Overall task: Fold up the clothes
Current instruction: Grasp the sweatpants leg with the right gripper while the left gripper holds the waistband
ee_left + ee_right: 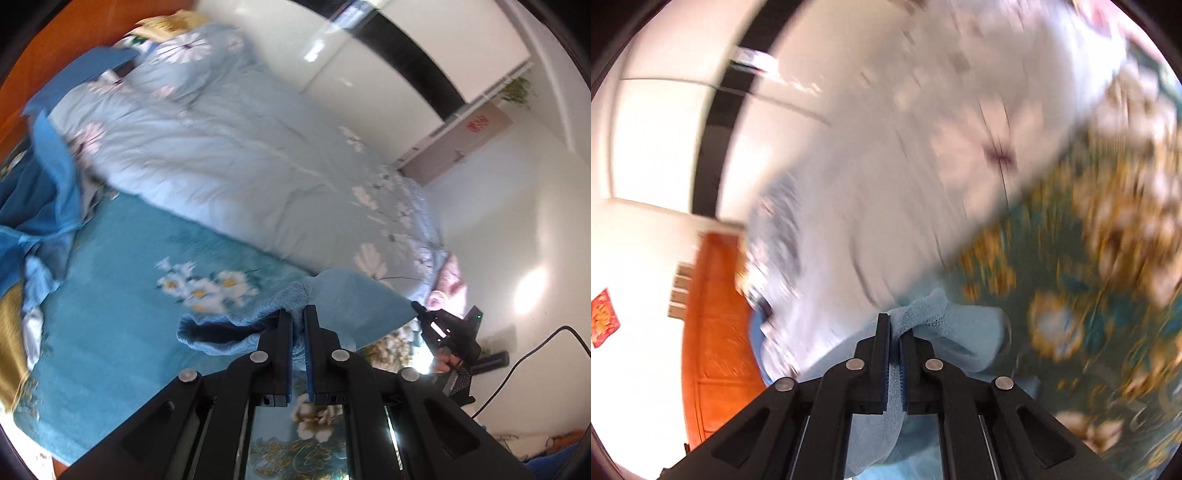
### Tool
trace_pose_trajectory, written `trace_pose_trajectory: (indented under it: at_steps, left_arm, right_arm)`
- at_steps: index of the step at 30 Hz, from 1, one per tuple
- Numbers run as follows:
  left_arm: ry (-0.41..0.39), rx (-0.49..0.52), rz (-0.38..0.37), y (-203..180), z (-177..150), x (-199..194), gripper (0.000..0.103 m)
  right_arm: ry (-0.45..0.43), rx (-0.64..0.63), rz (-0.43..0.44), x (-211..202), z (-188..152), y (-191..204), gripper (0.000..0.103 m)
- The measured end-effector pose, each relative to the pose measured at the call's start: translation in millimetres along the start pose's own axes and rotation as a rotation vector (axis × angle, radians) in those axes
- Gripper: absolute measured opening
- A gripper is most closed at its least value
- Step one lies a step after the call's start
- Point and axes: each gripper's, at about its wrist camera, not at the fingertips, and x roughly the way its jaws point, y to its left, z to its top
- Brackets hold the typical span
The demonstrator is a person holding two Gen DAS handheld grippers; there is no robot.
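Note:
A light blue fleecy garment [347, 299] hangs stretched between both grippers above the bed. My left gripper [298, 314] is shut on one edge of it; the cloth bunches to the left of the fingers [221, 332]. My right gripper shows at the far right of the left wrist view [419, 308], holding the garment's other corner. In the right wrist view my right gripper [895, 326] is shut on the same light blue garment [945, 325], which bulges beyond the tips and hangs below them. This view is blurred.
A teal floral bedsheet [147, 295] covers the bed. A pale blue flowered quilt [221, 147] lies along its far side. A heap of blue clothes [37, 221] sits at the left. White wardrobe [369, 55], orange headboard [44, 55] and a black cable [535, 350] surround it.

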Motion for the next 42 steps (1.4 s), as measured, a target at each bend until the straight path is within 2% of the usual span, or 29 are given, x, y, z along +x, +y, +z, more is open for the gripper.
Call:
trace_pose_trajectory:
  at_steps: [6,9,16,18,20,23,26,30,35,39,42]
  left_arm:
    - [-0.04,0.147,-0.19,-64,12,-20,0.005]
    - [-0.043,0.209,-0.271,-89,11,-35,0.005]
    - [0.001,0.3,-0.521,-139,4,-86,0.005]
    - [-0.018,0.33,-0.555,-149,4,-102,0.005]
    - [-0.03,0.337,-0.557,-150,5,-113,0.005]
    - [-0.039,0.322,-0.5,-138,7,-116,0.005]
    - [-0.018,0.263,-0.378,-110,4,-102,0.005]
    - [0.052,0.162,-0.189,-57,-9,-69,0.006]
    - [0.132,0.026,0.065,20,-29,-28,0.006]
    - [0.164,-0.045,0.184,60,-27,-8,0.005]
    - [0.182,-0.064,0.25,84,-14,14,0.006]
  right_arm:
    - [-0.239,-0.157,0.01,-123,28,52,0.004]
    - [-0.341,-0.224,0.003,-185,22,73,0.004]
    - [-0.509,-0.353,-0.062,-302,-8,108,0.004]
    - [-0.564,-0.391,-0.065,-333,-14,122,0.004]
    - [-0.603,-0.424,-0.064,-354,-20,135,0.004]
    - [-0.602,-0.443,-0.07,-353,-21,143,0.004]
    - [-0.53,-0.441,-0.105,-321,-23,137,0.004]
    - [-0.351,-0.379,-0.165,-235,-27,98,0.004]
    - [-0.102,-0.263,-0.237,-112,-62,38,0.004]
    - [0.052,-0.237,-0.265,-33,-88,11,0.004]
    - [0.119,-0.262,-0.296,16,-89,13,0.004]
